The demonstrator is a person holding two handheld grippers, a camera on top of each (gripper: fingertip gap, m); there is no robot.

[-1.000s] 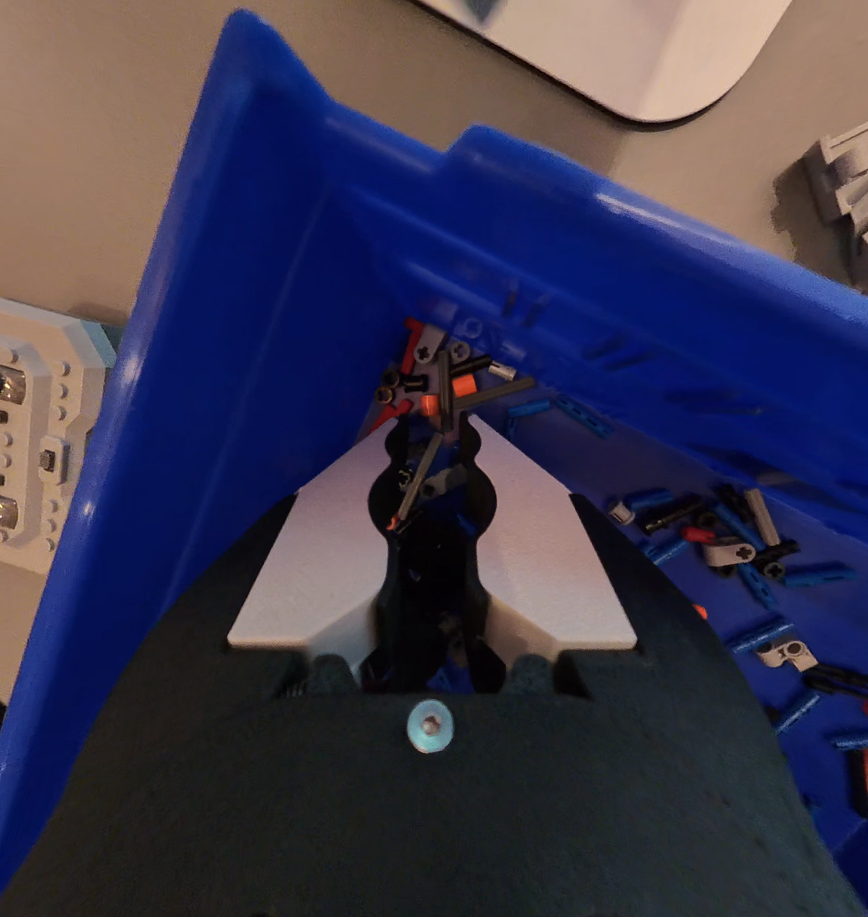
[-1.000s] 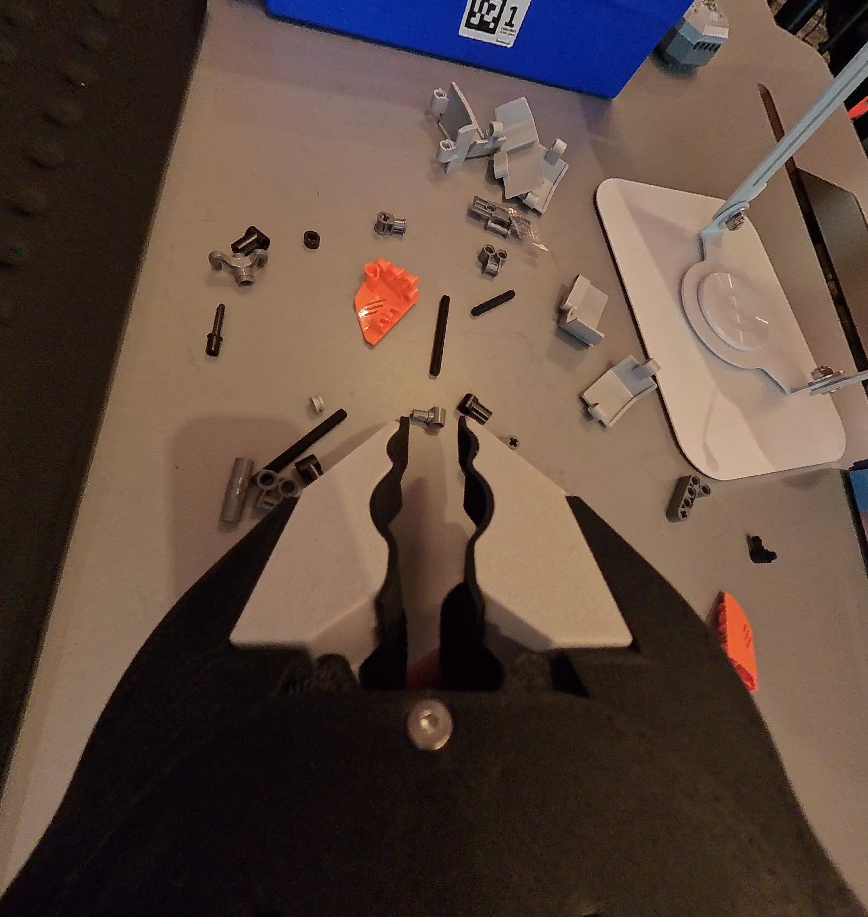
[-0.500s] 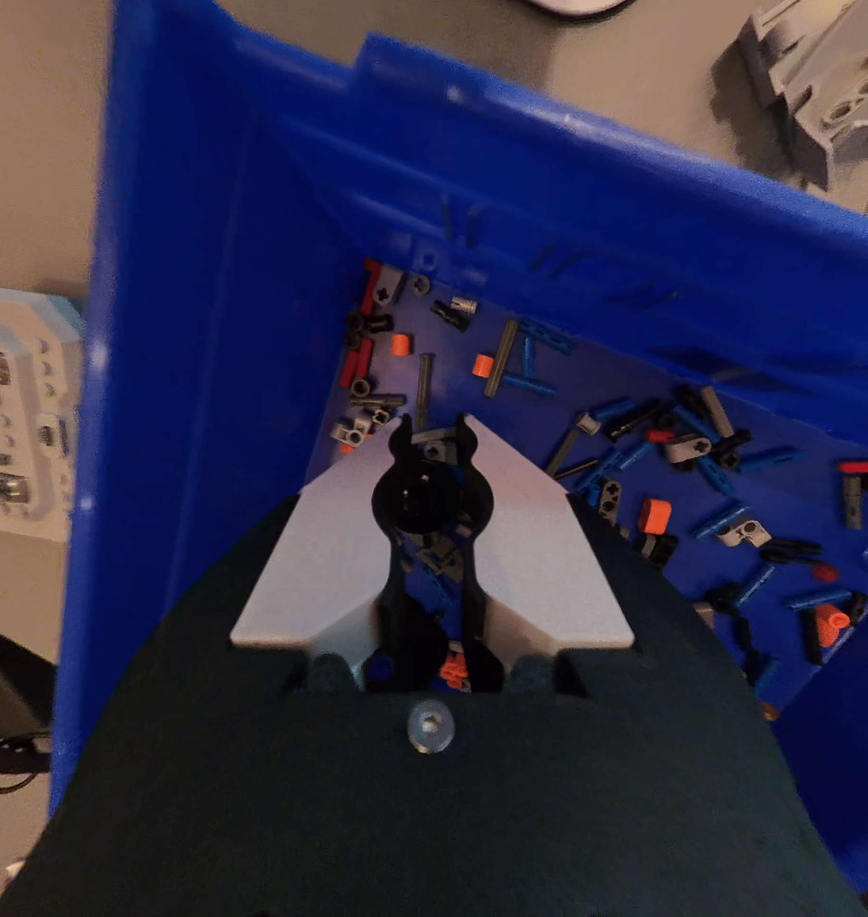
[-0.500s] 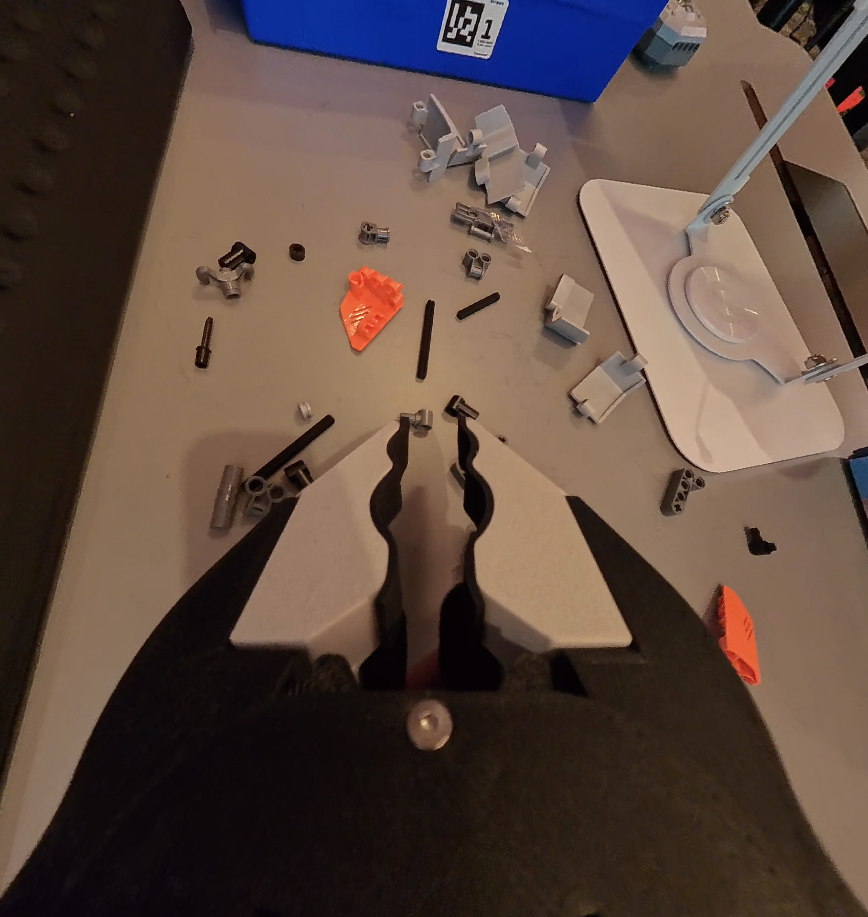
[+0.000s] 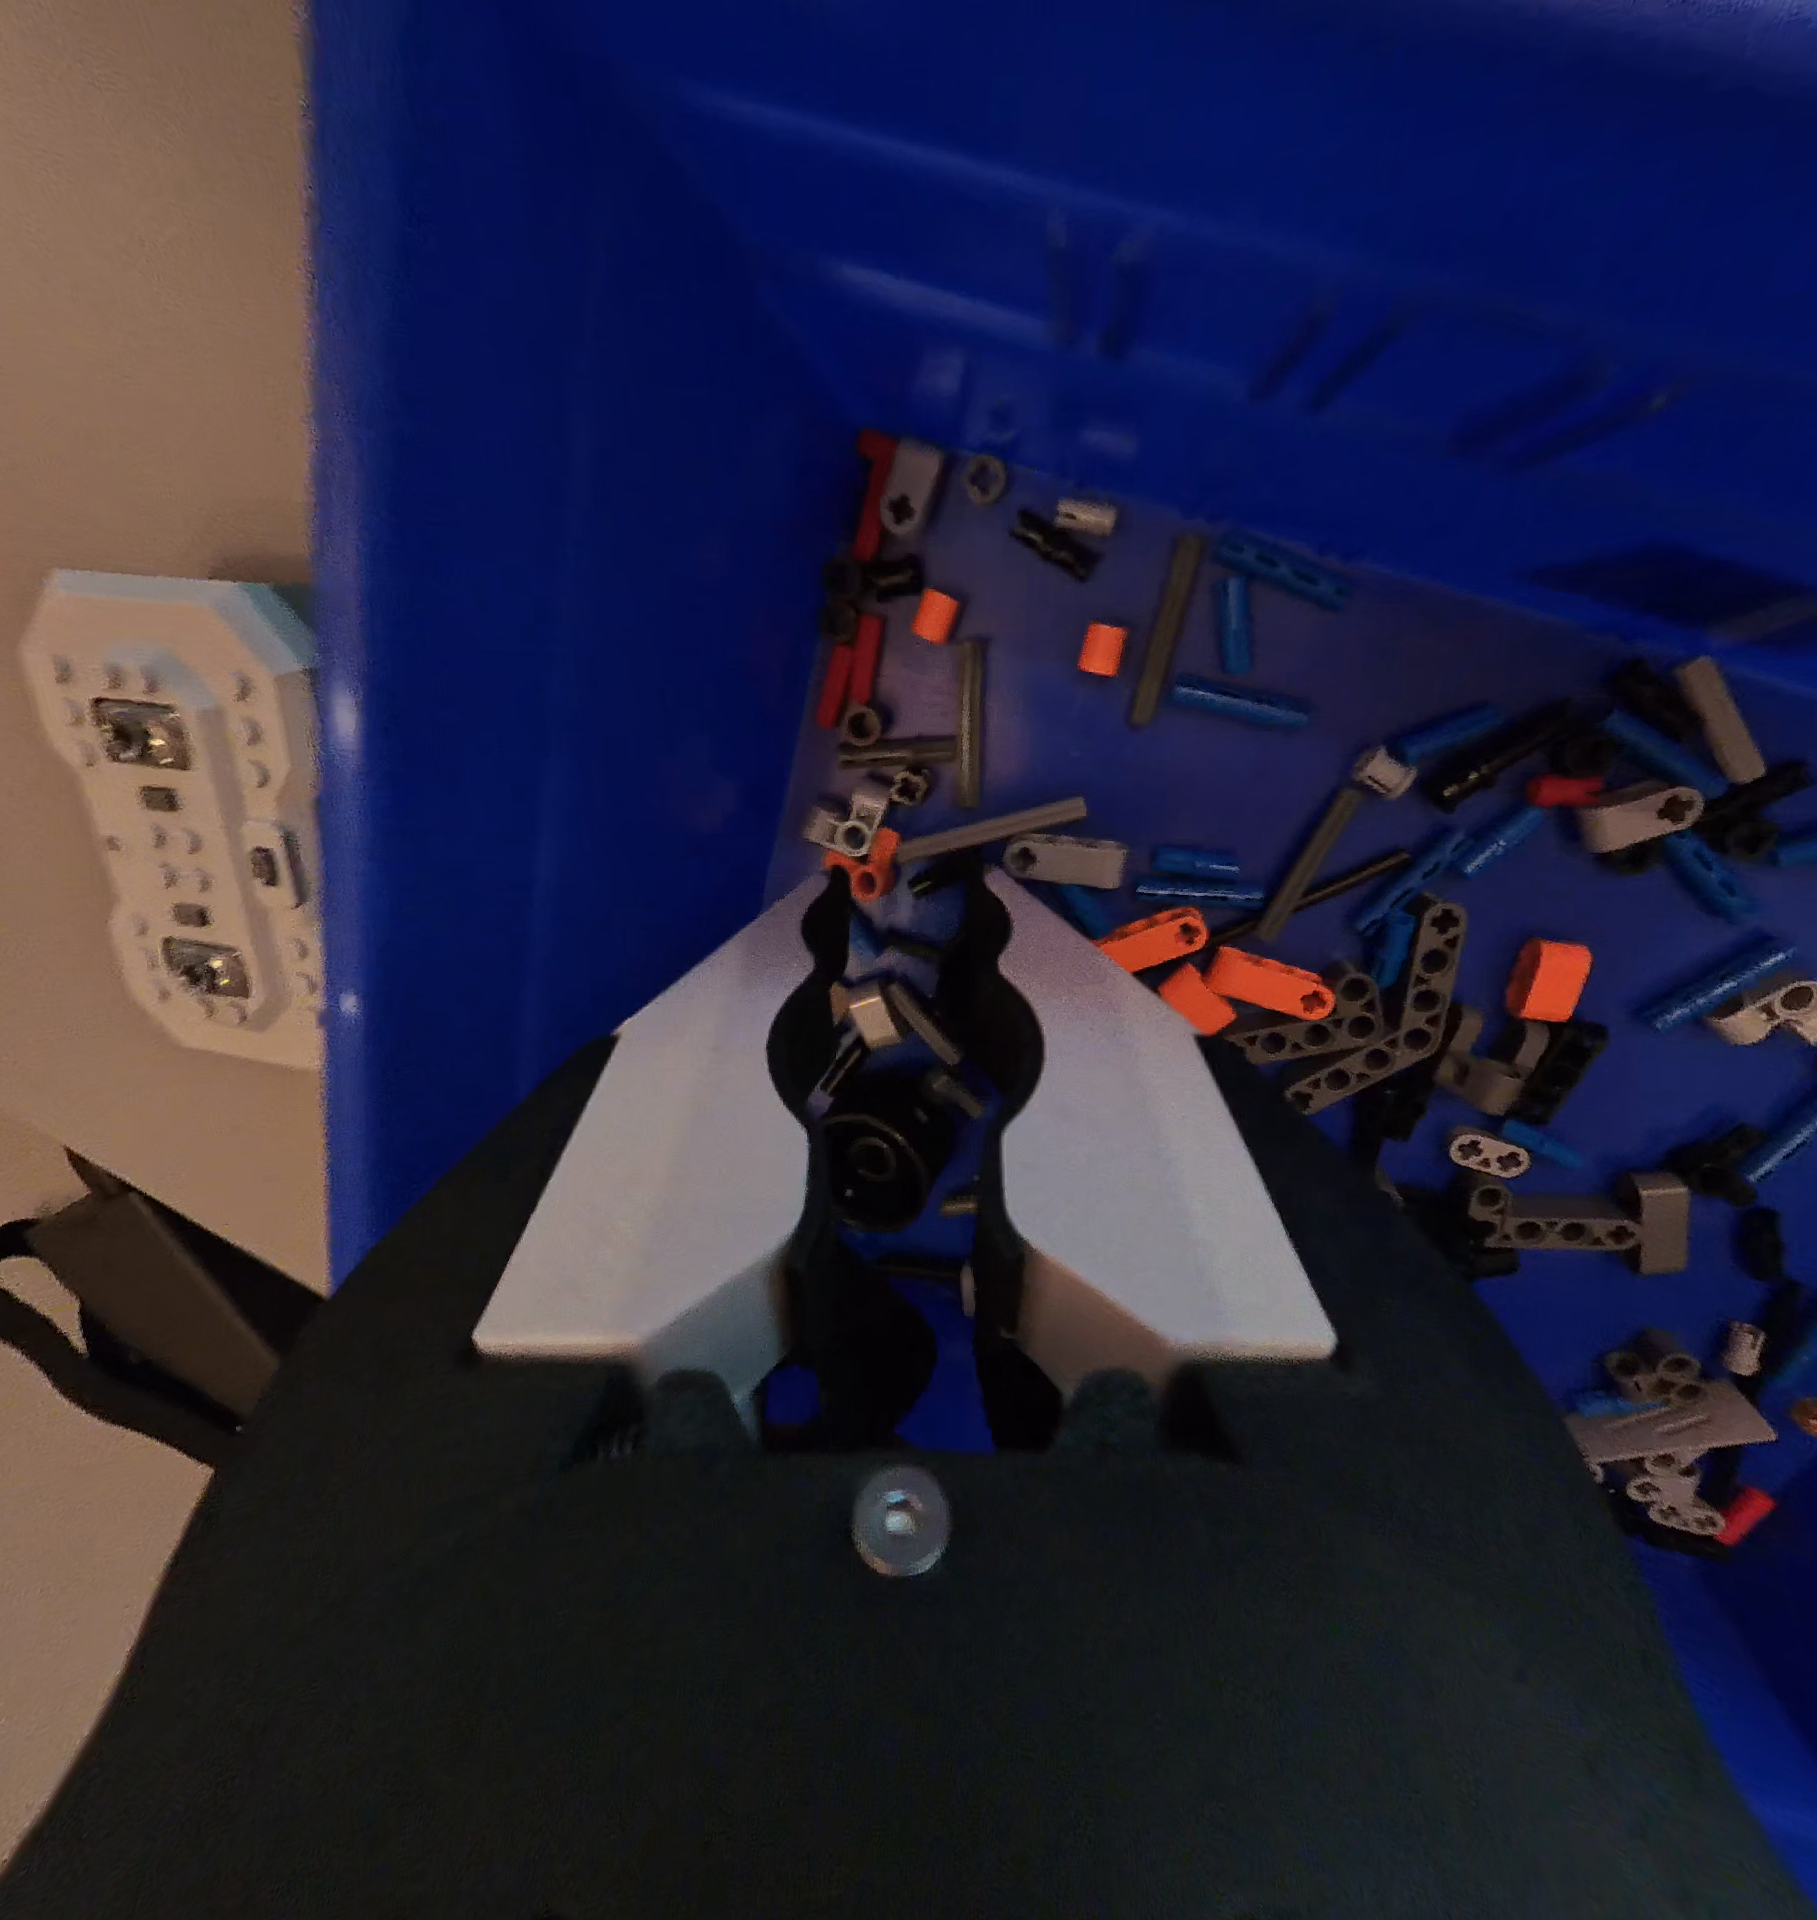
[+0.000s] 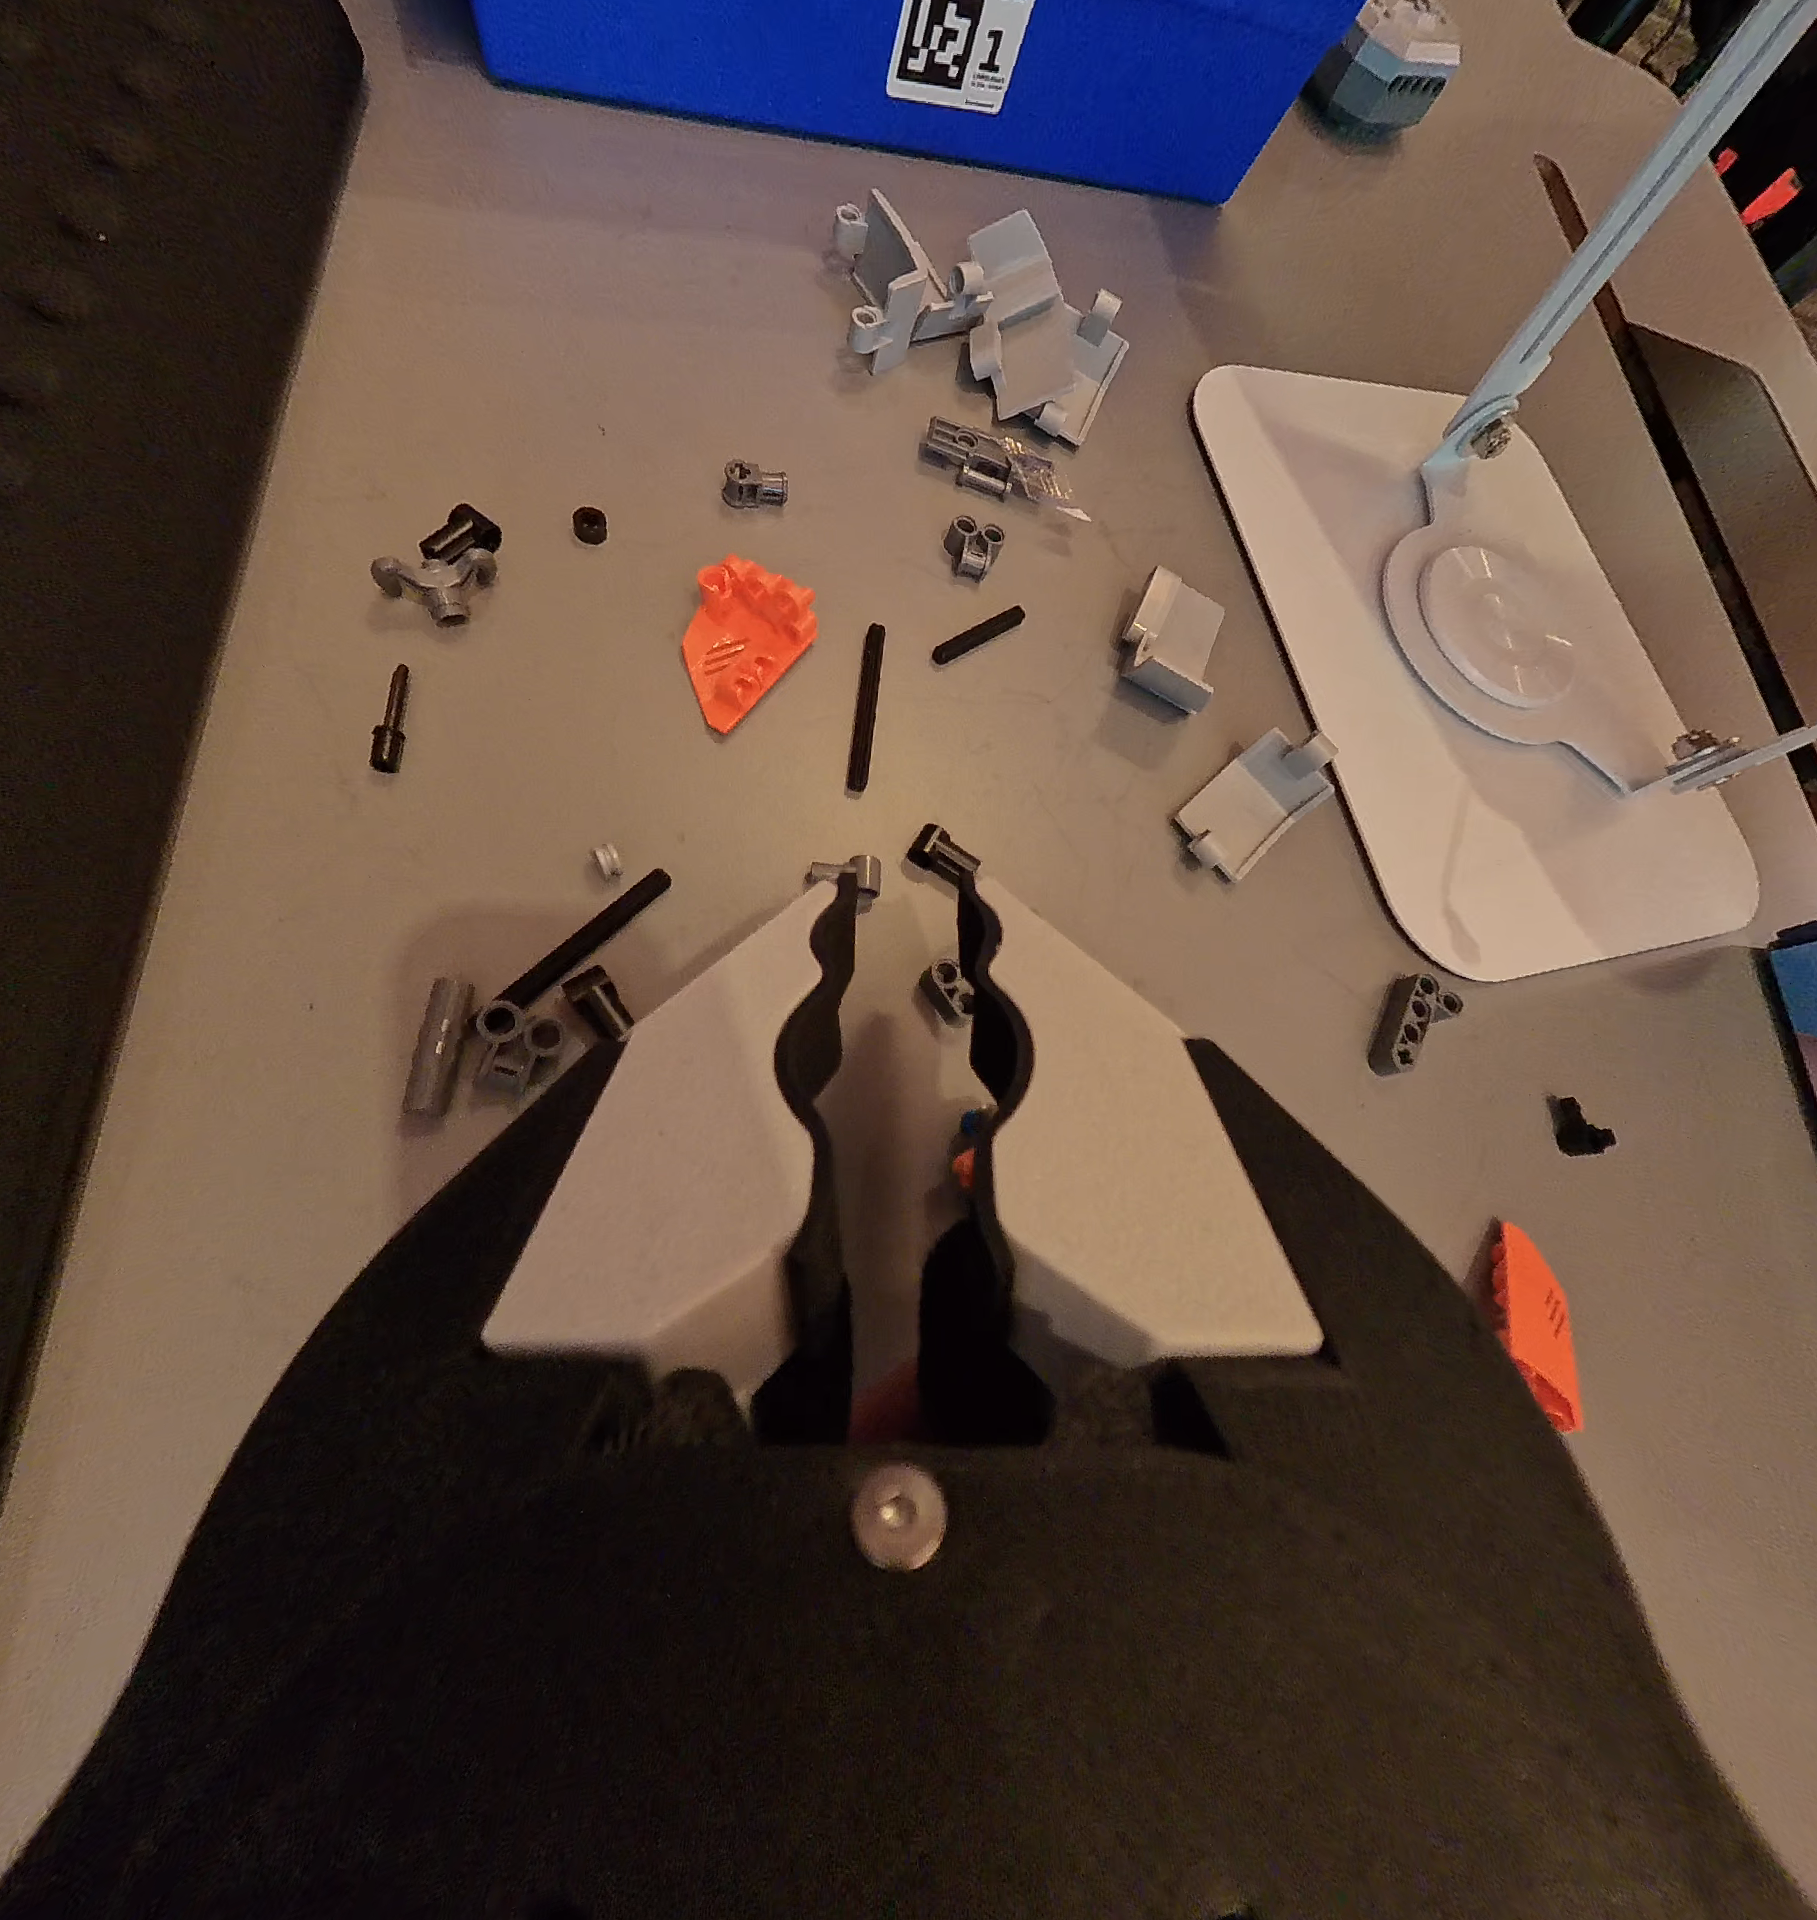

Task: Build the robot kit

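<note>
- Since a second ago, the left tongs (image 5: 909,883) have drawn back from the blue bin's (image 5: 571,520) corner, showing more loose parts.
- They gape slightly, empty, over a black wheel (image 5: 876,1155); it looks light, stiff, best pinched across its rim.
- The right tongs (image 6: 909,883) hover parted, holding nothing, above the surface (image 6: 571,312), beside a small grey connector (image 6: 850,873).

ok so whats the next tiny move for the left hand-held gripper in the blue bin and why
Probably lower the left hand-held gripper a little further. Its jaws stand open over the small parts on the blue bin floor, with a black round piece and a grey connector showing in the gap, nothing gripped. I cannot tell how far above them it hangs.
</note>
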